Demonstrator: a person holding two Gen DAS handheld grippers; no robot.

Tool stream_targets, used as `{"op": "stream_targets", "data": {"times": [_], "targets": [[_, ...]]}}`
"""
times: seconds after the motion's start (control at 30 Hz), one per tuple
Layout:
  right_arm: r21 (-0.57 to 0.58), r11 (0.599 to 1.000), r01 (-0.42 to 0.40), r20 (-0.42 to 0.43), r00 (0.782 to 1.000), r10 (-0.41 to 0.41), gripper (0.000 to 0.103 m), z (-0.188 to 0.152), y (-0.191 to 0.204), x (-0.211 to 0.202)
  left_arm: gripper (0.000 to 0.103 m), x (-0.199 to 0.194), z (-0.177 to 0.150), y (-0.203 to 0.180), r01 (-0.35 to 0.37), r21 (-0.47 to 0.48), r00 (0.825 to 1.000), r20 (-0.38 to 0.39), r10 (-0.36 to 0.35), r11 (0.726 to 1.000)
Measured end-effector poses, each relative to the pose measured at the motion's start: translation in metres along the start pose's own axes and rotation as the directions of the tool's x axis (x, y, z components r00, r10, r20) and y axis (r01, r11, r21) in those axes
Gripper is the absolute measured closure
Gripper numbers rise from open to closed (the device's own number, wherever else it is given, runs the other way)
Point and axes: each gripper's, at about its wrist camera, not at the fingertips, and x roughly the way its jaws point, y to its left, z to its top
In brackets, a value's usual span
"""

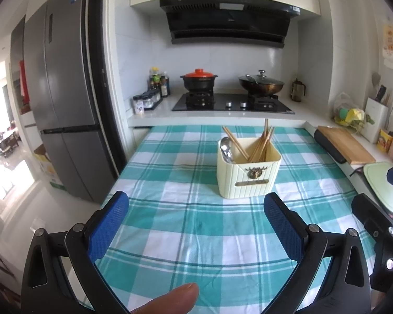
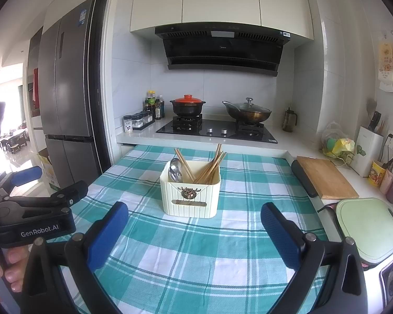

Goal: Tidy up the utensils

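A cream utensil holder stands on the green-checked tablecloth. In it are several wooden chopsticks and metal spoons. My left gripper is open and empty, hovering above the cloth short of the holder. My right gripper is open and empty, just in front of the holder. The left gripper's body shows at the left of the right wrist view; the right gripper's body shows at the right of the left wrist view.
Behind the table is a counter with a gas hob, a red-lidded pot and a wok. A wooden cutting board and green board lie right. A fridge stands left.
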Motion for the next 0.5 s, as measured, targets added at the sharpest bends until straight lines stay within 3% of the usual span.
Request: {"op": "stream_targets", "data": {"times": [0.5], "targets": [[-0.012, 1.000, -0.008, -0.011, 1.000, 0.008, 0.000, -0.0044, -0.0033, 0.0003, 0.000, 0.0013, -0.0021, -0.0015, 0.028, -0.004, 1.000, -0.011, -0.028, 1.000]]}}
